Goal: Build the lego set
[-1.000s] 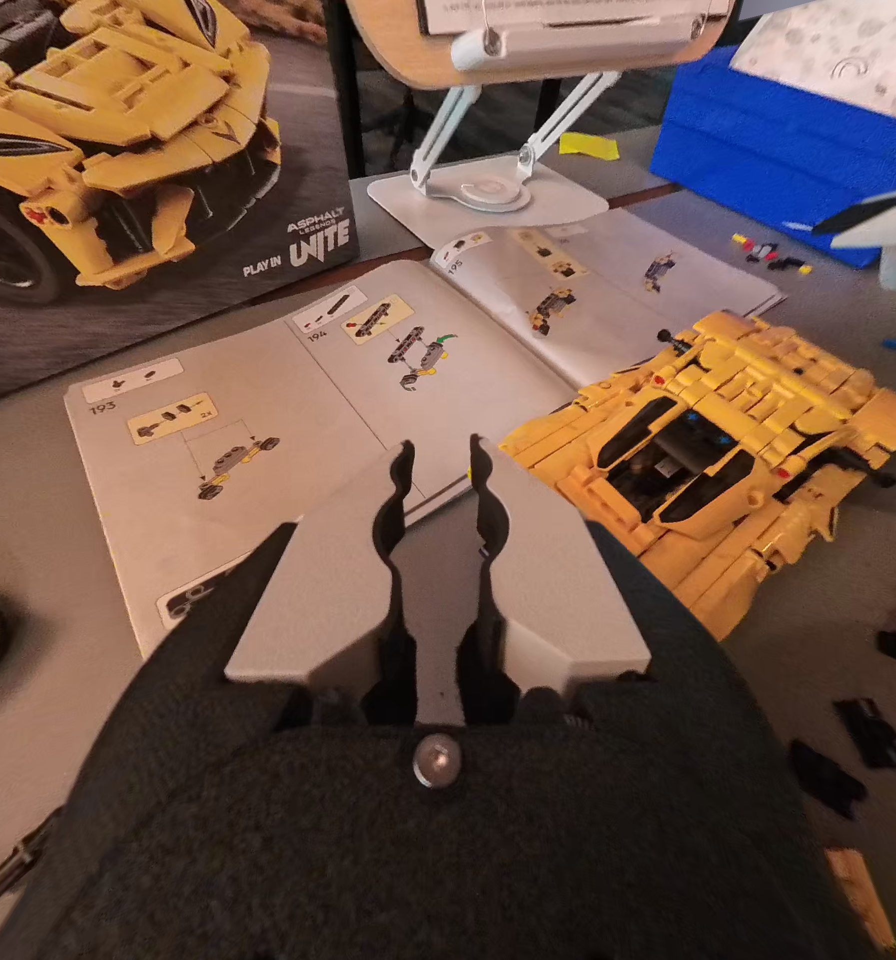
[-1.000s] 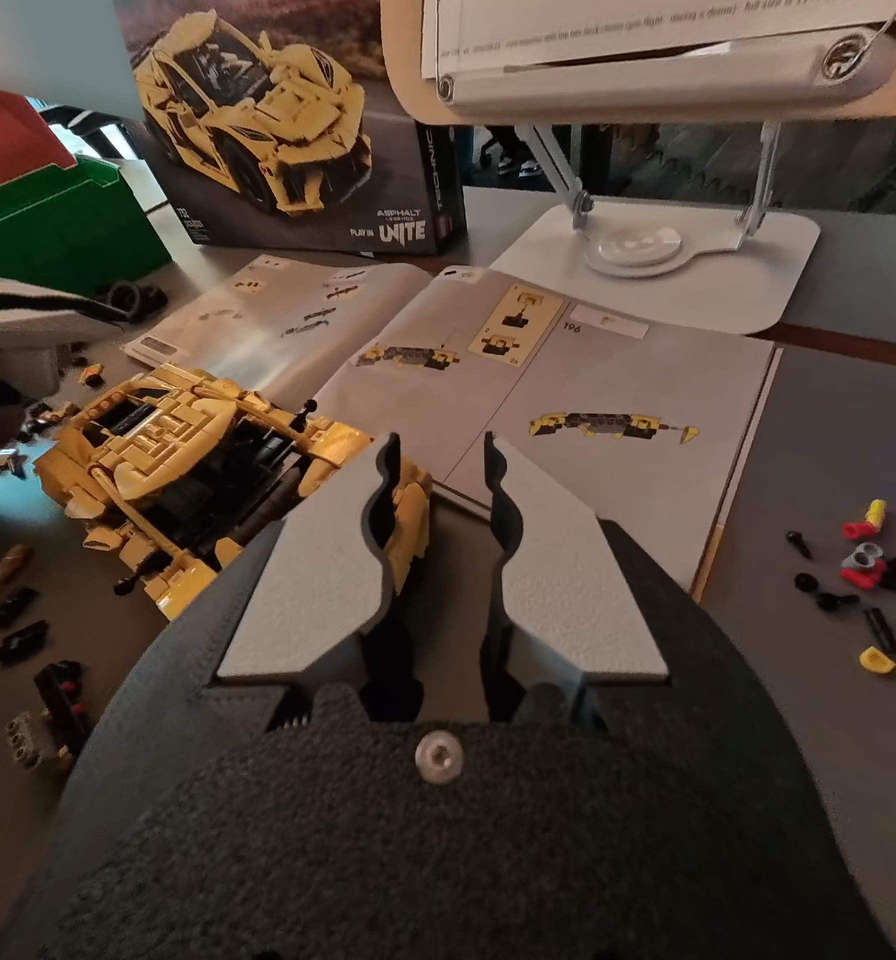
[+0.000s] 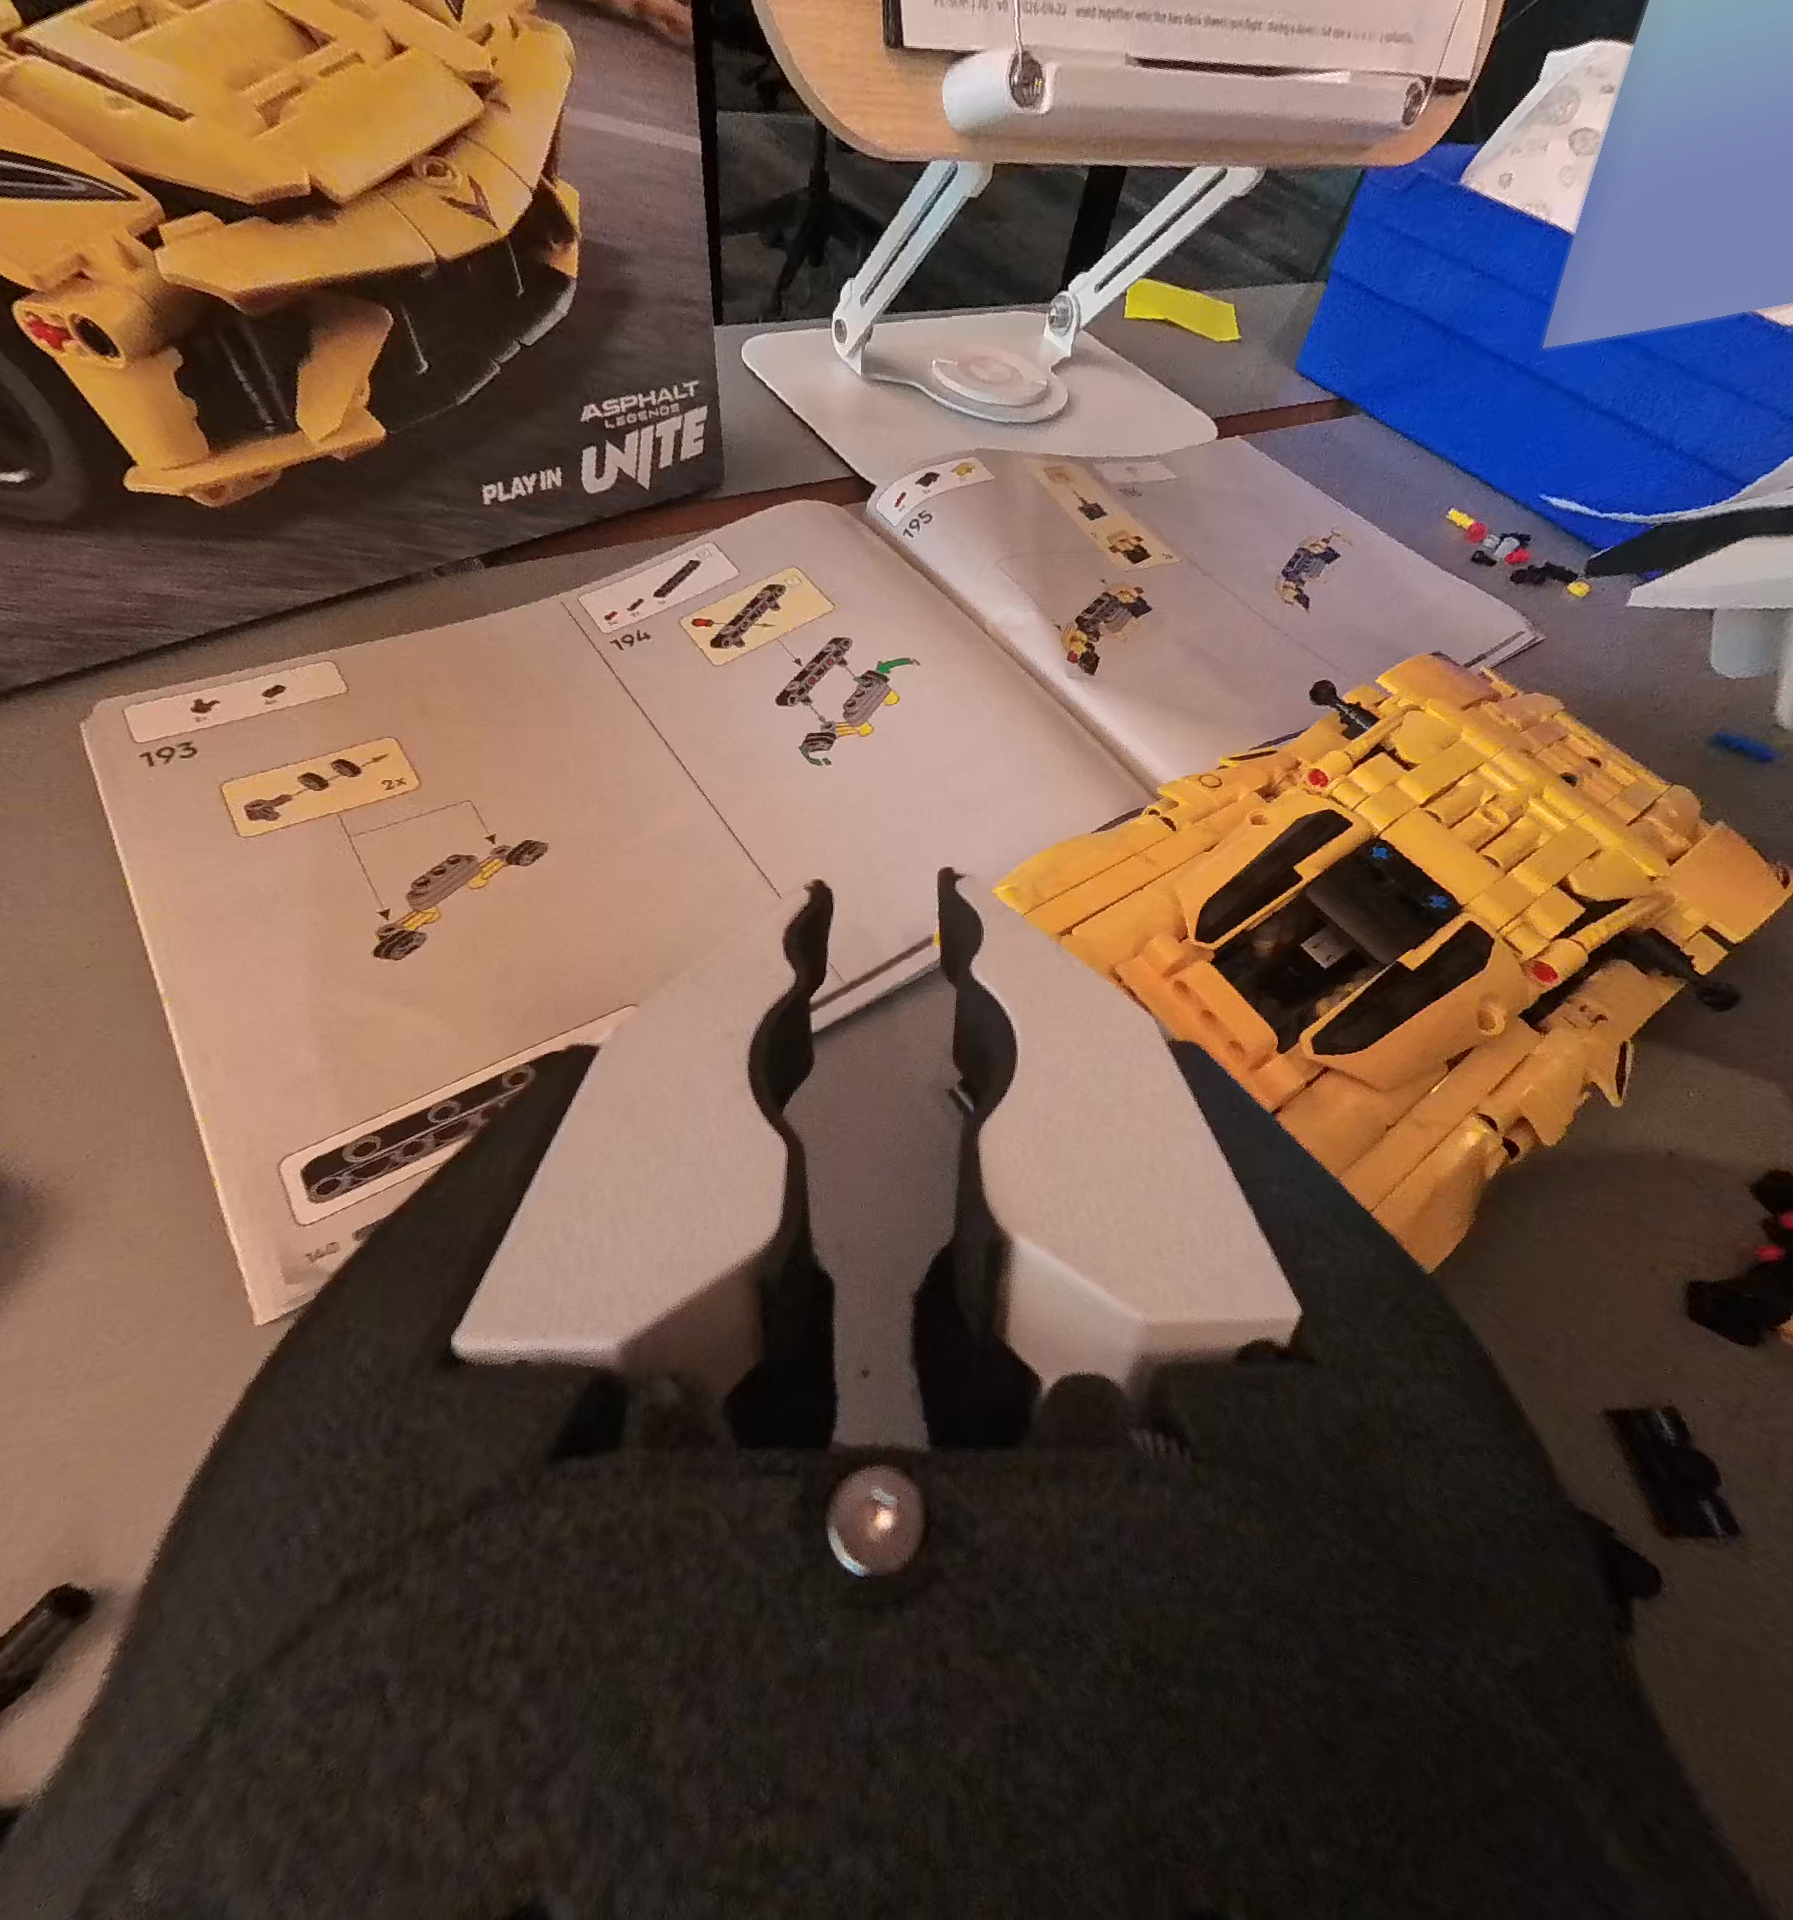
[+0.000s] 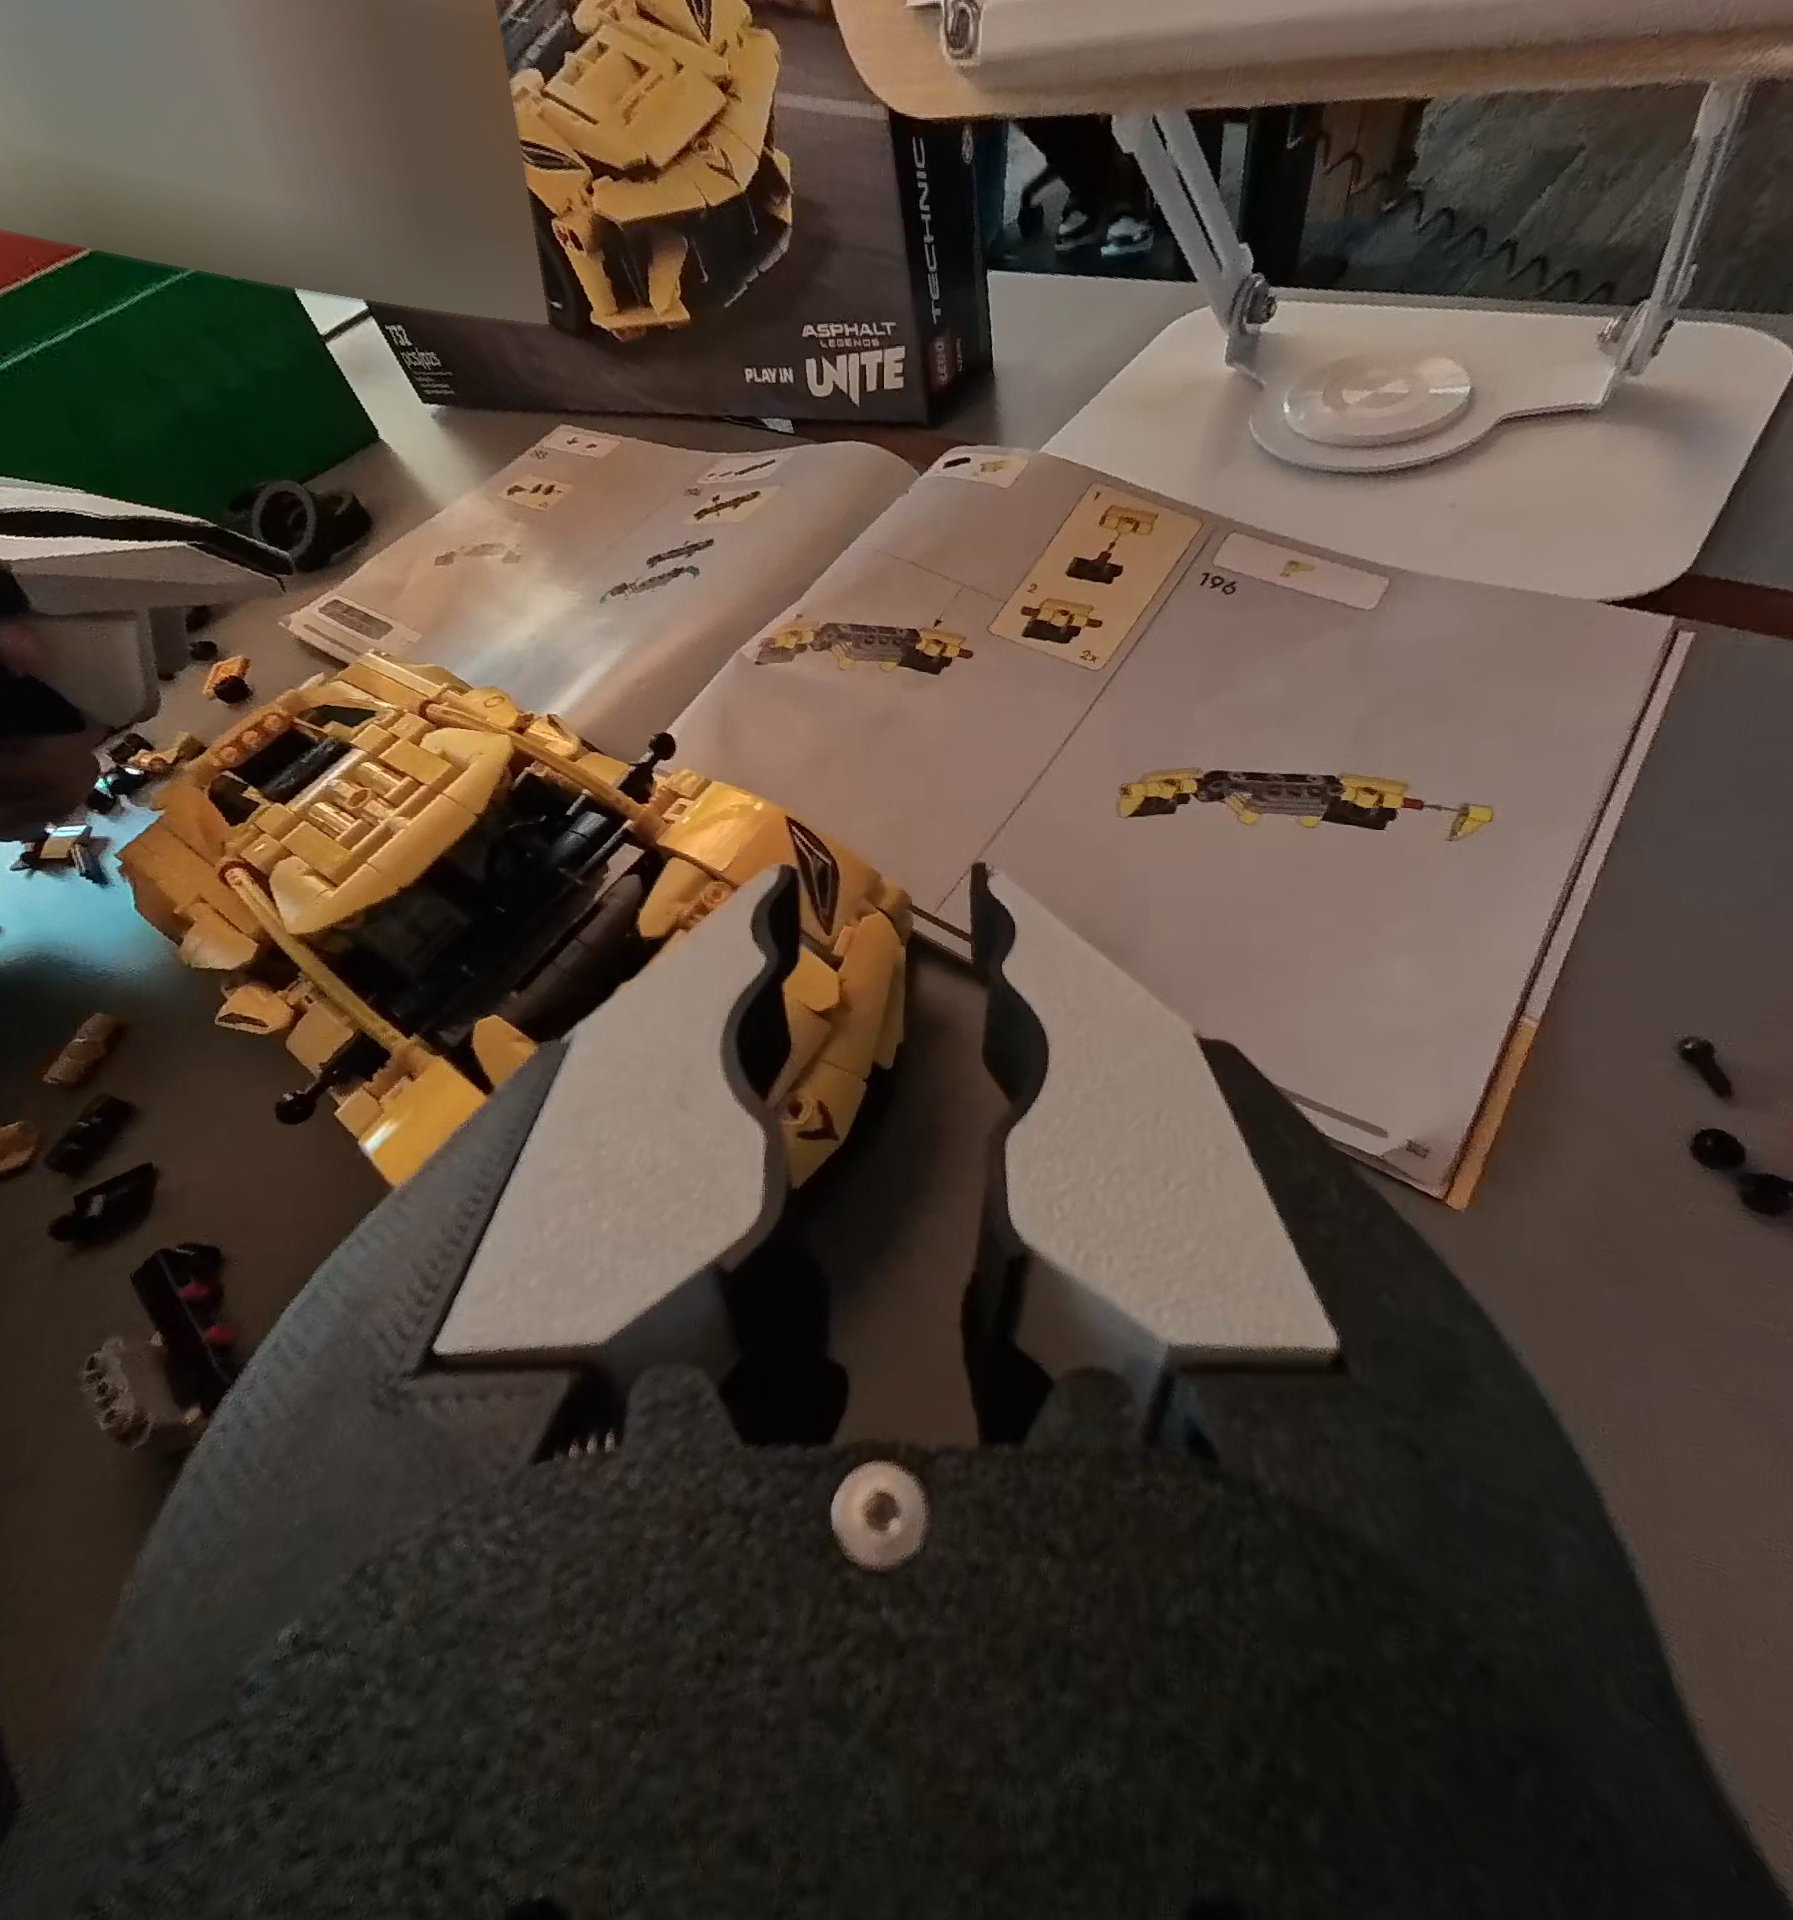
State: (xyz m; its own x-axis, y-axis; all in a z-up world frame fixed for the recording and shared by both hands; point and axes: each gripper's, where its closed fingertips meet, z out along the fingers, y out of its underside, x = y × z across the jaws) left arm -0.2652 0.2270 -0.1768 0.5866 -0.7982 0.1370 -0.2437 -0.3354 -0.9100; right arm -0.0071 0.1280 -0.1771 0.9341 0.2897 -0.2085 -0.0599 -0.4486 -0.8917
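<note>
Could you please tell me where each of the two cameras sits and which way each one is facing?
Left wrist view: sits on the left gripper, looking forward over the open instruction booklet; its own grey fingers show.
Right wrist view: sits on the right gripper, facing the booklet's right page; its own fingers show, the left gripper at far left.
Shared: the yellow car model, booklet, set box and white stand.

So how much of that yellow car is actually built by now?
Mostly built: the yellow car body lies assembled beside the open instruction booklet. Nothing is in hand: the left gripper and right gripper are both open and empty. Still left: loose pieces scattered on the table and tyres by the green bin; no wheels show on the car.
</note>
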